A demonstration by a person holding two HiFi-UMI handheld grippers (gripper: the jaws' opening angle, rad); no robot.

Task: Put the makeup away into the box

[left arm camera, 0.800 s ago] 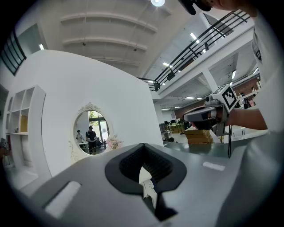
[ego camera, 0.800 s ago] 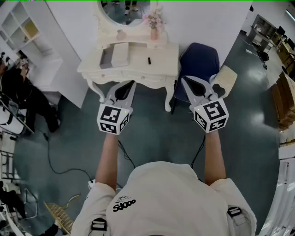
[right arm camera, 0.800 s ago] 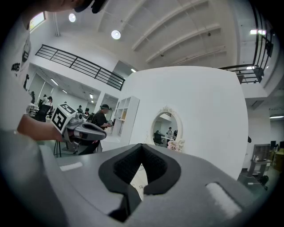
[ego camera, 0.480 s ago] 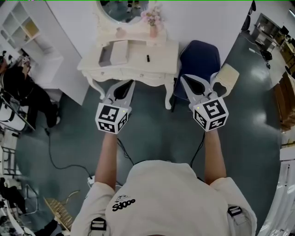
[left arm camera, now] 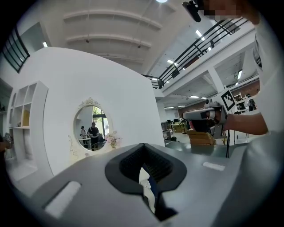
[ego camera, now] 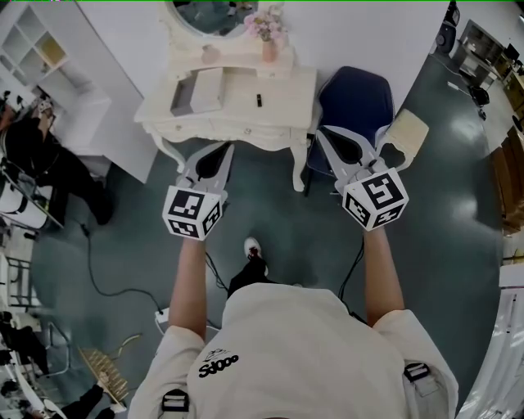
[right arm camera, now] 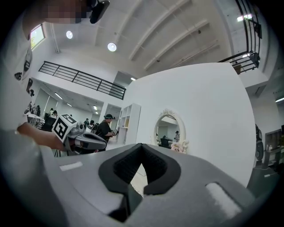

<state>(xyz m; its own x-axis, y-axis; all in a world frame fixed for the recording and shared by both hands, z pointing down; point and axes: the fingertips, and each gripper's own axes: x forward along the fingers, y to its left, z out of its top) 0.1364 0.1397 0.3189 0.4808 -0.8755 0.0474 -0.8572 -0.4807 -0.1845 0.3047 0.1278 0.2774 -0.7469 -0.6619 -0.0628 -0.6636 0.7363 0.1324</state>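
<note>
Scene: I hold both claws level, well short of a cream dressing table [ego camera: 282, 110], one shoe [ego camera: 253, 245] forward on the grey floor.
Left claw [ego camera: 223, 150]: clenched, tips together, nothing between them.
Right claw [ego camera: 322, 136]: clenched too, and empty.
Makeup [ego camera: 259, 100]: one small dark stick lying on the worktop, right of the box and apart from it.
Box [ego camera: 209, 90]: open on the left half of the worktop, below the oval mirror [ego camera: 214, 12].
Stage, as I judge it: the approach; nothing is picked up and nothing is in the box yet.
Risk one: the stick looks slim and round, so a claw that arrives clenched, or closes off-centre, could nudge it and roll it toward the worktop edge.
Risk two: the vase of pink flowers [ego camera: 268, 47] stands just behind the stick; a reach that overshoots could tip it.
Risk three: the blue chair [ego camera: 354, 102] sits tight against the table's right end, where my right arm may catch it.
Risk four: a dark cable [ego camera: 214, 268] trails on the floor by my feet and could snag a step.
</note>
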